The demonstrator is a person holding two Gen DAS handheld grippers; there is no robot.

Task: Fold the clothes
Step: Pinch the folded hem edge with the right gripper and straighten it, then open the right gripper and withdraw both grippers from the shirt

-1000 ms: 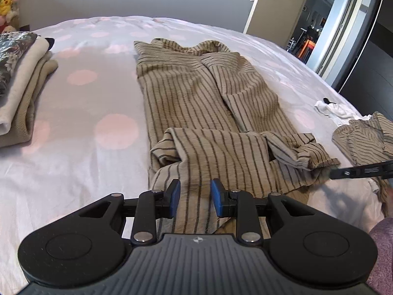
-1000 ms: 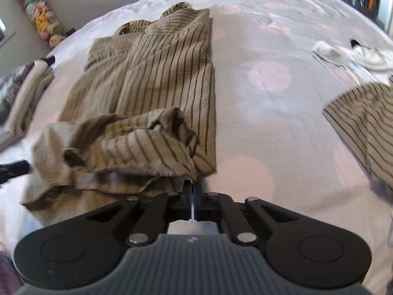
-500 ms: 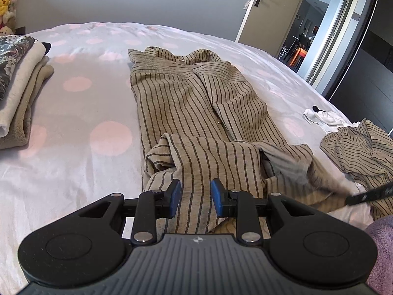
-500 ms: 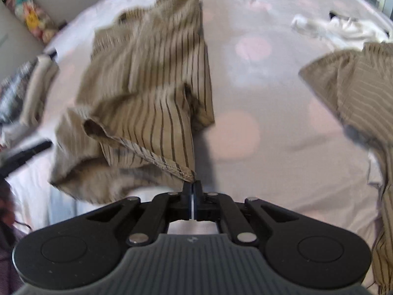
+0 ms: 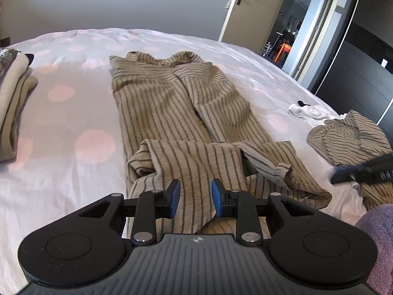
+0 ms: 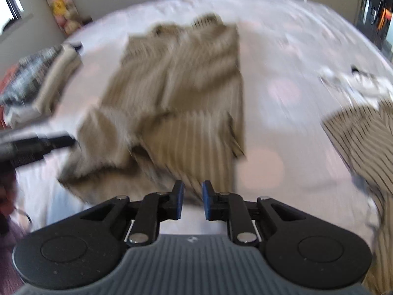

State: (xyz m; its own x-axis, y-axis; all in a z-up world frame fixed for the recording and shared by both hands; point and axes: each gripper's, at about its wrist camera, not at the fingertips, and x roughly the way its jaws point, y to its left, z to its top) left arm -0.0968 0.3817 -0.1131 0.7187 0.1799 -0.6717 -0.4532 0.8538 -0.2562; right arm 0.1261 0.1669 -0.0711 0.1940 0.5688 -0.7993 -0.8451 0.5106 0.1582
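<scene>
A tan shirt with dark stripes (image 5: 172, 103) lies flat along the bed, its near end folded over into a loose band (image 5: 196, 157). My left gripper (image 5: 194, 199) hovers at the near hem with its blue pads apart; striped cloth shows in the gap, unpinched. The right wrist view is blurred by motion. There my right gripper (image 6: 192, 201) is just above the same shirt (image 6: 186, 93), its jaws opening with nothing between them. Each gripper shows in the other's view: the right gripper (image 5: 363, 172) and the left gripper (image 6: 36, 145).
Folded clothes are stacked (image 5: 12, 113) at the left. A second striped garment (image 5: 348, 135) and a small white item (image 5: 309, 111) lie at the right. The bedsheet (image 5: 73, 127) is white with pink dots. A fuzzy purple sleeve (image 5: 378, 233) is at lower right; an open door (image 5: 245, 7) is beyond.
My right gripper, shut on a corner of the shirt, lifted it and carried it over the shirt, then parted its jaws; the cloth now lies there. The left gripper hardly moved.
</scene>
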